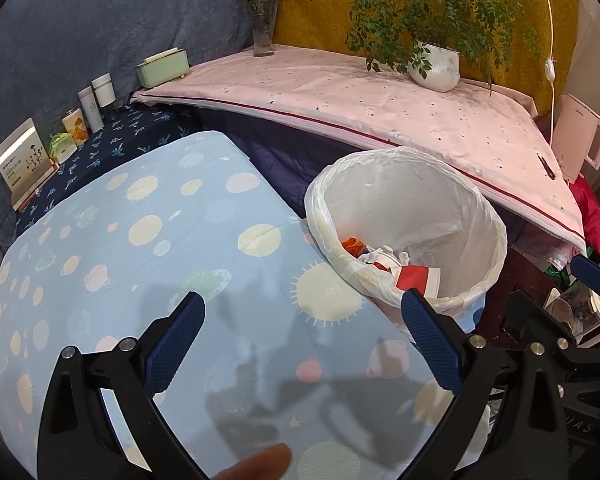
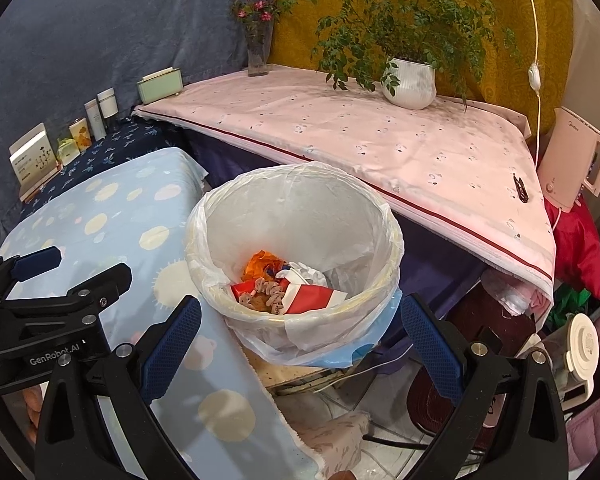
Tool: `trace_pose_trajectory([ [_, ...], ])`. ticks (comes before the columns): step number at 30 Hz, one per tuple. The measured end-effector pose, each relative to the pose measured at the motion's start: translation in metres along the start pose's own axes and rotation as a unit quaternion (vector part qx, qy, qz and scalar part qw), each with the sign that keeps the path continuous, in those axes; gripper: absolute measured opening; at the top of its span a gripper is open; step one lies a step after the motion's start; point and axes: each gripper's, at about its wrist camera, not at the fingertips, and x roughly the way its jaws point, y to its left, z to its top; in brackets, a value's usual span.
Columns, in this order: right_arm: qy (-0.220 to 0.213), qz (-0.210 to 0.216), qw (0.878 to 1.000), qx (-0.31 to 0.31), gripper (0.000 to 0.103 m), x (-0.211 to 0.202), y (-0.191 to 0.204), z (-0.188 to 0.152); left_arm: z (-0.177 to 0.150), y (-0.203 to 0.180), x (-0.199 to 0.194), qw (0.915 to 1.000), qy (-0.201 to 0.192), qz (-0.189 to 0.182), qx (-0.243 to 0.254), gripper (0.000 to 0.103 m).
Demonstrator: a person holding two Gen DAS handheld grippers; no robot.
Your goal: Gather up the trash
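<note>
A white trash bin lined with a clear plastic bag stands beside the blue patterned table; it also shows in the right wrist view. Inside lie a red and white wrapper, an orange wrapper, white crumpled paper and small brown snack pieces. My left gripper is open and empty above the blue tablecloth, left of the bin. My right gripper is open and empty, just in front of and above the bin's near rim. The left gripper's body shows at the left of the right wrist view.
A pink-covered table behind the bin holds a potted plant, a flower vase and a green box. Bottles and boxes line the dark shelf. A pink kettle and a blender jug stand right.
</note>
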Motion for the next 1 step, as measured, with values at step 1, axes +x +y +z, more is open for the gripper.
trace_pose_trajectory([
  [1, 0.001, -0.001, 1.000, 0.002, 0.097, 0.0006, -0.0010, -0.0003, -0.0002, -0.0003, 0.0005, 1.0000, 0.000, 0.000, 0.002, 0.094],
])
